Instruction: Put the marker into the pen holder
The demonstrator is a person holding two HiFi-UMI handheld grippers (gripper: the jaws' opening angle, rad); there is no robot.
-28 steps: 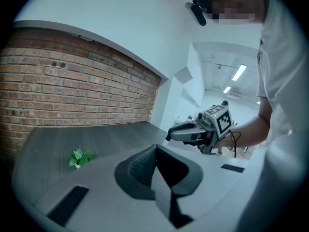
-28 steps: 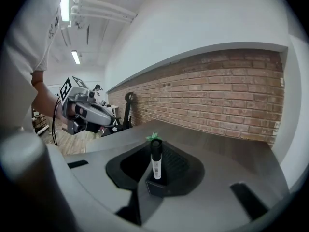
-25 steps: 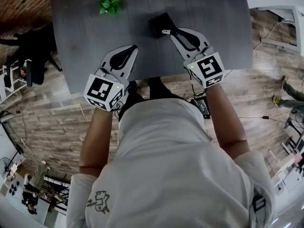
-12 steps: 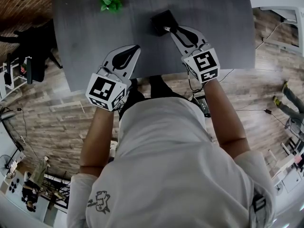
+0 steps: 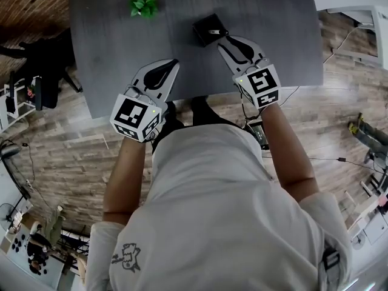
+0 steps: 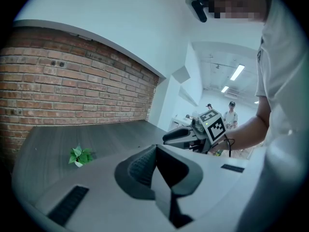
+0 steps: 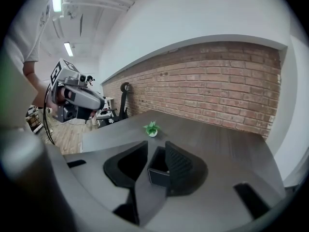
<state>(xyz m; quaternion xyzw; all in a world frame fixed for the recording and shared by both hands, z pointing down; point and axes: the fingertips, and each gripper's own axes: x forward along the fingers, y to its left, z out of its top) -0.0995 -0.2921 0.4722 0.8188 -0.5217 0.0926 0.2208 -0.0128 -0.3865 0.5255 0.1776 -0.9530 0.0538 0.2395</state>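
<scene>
Treat this as the release. Read the right hand-held gripper [image 5: 222, 42] as opening, with jaws parting, nothing pinched between them, and only the black pen holder [image 7: 158, 174] framed in the gap just beyond the tips. Look for the marker and find none in plain sight in any view; judge it most likely down inside the pen holder, hidden by the dark walls, though unable to confirm. Let the jaws spread fully before any retreat, so as not to drag the marker back out or nudge the probably light pen holder across the surface [image 5: 273, 17]. Draw back straight along the line of the jaws and slightly upward, clear of the rim, never sideways. Check the pen holder for standing upright afterwards, well apart from the small green plant [image 5: 144, 6] at the far left. Leave the left hand-held gripper [image 5: 172, 63] as is, with jaws together on nothing, held near the front edge of the surface and well away from the pen holder. Bring it in only to steady a tipping pen holder.
</scene>
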